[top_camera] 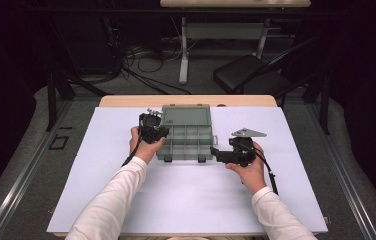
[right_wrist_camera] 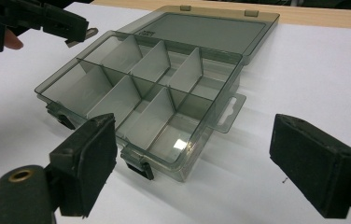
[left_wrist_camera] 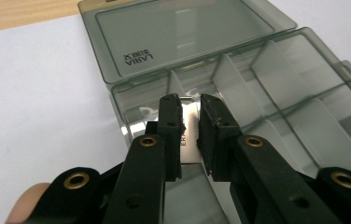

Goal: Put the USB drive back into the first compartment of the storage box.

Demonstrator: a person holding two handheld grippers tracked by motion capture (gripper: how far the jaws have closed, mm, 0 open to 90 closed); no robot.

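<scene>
A smoky grey clear compartment box [top_camera: 186, 143] lies open on the white sheet, its lid [top_camera: 186, 116] folded back flat. Dividers split the tray [right_wrist_camera: 131, 88] into several empty cells. My left gripper [top_camera: 157, 131] is at the box's left side, shut on a thin shiny metal plate [left_wrist_camera: 190, 133] with printed letters. The plate hangs over the tray's [left_wrist_camera: 276, 79] far left corner cell. In the right gripper view that gripper [right_wrist_camera: 78, 28] and the plate's tip [right_wrist_camera: 84, 35] come in at the top left. My right gripper [top_camera: 217, 152] stands open at the box's near right corner, nothing between its pads [right_wrist_camera: 89, 163].
The white sheet [top_camera: 186, 200] covers a wooden table whose far edge [top_camera: 126, 101] shows. Behind the table stand a black chair [top_camera: 248, 72] and another desk's legs with cables on the floor. Bare sheet lies in front of the box and to both sides.
</scene>
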